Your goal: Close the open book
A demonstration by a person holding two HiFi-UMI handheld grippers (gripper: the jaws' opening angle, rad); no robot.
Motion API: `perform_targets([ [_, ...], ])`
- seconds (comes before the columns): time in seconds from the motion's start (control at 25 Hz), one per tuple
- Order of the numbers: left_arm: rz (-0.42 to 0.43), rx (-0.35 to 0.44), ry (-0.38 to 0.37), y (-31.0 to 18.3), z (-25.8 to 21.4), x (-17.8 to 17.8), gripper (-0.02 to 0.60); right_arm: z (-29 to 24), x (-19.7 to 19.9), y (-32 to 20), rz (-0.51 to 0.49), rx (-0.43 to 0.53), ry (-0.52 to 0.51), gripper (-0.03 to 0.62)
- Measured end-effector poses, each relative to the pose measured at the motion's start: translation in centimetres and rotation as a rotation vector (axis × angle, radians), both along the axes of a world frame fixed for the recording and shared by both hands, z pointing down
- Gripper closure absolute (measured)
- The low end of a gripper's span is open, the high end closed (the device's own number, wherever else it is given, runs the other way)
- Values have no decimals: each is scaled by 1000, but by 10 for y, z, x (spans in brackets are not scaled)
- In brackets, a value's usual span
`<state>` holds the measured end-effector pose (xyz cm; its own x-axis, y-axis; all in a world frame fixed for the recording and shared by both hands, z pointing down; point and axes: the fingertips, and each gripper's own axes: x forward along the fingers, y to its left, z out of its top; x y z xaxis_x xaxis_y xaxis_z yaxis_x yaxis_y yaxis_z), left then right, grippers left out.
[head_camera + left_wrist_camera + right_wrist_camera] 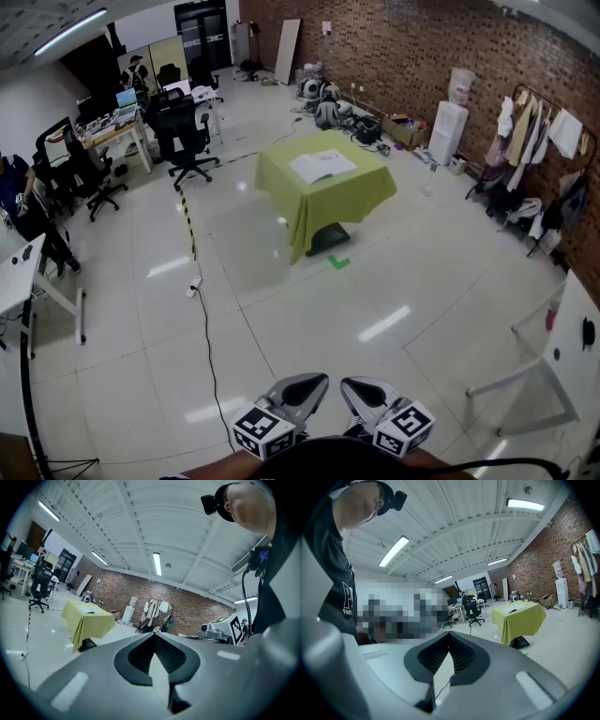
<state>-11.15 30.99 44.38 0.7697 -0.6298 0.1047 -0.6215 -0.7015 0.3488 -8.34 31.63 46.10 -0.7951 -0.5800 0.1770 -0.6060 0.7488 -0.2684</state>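
An open book (322,166) with white pages lies flat on a table draped in a yellow-green cloth (356,195), far across the room. Both grippers are held close to the person's body at the bottom of the head view, several metres short of the table. My left gripper (314,382) and my right gripper (356,384) are shut, with nothing between the jaws. In the left gripper view, the jaws of the left gripper (153,634) meet at the tips, with the table (89,620) small at the left. The right gripper (449,633) points up past the table (520,620) and book (516,611).
Glossy white floor stretches to the table. A black cable (208,328) runs along the floor at the left. Office chairs (187,141) and desks (112,131) stand at the back left. A clothes rack (544,159) and a water dispenser (448,131) line the brick wall. A white table (572,347) stands at the right.
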Motion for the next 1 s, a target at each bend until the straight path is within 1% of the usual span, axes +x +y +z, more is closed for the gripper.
perform_targets([
  [0.16,-33,9,-13,-25,-3,16,575,-7,17,-25,-26,6,-4,586],
  [0.28,-40,8,-18,-43,-5,31,575,-7,29,-44,-43,9,-12,586],
  [0.52,-40,-24,-7,-75,-4,59,575,-8,56,-72,-48,7,-36,586],
  [0.76,-26,-16,-36,-97,-3,98,575,-10,98,-96,-26,29,-53,586],
  [1.0,-31,12,-59,-123,-9,144,575,-12,144,-121,-26,23,-82,586],
])
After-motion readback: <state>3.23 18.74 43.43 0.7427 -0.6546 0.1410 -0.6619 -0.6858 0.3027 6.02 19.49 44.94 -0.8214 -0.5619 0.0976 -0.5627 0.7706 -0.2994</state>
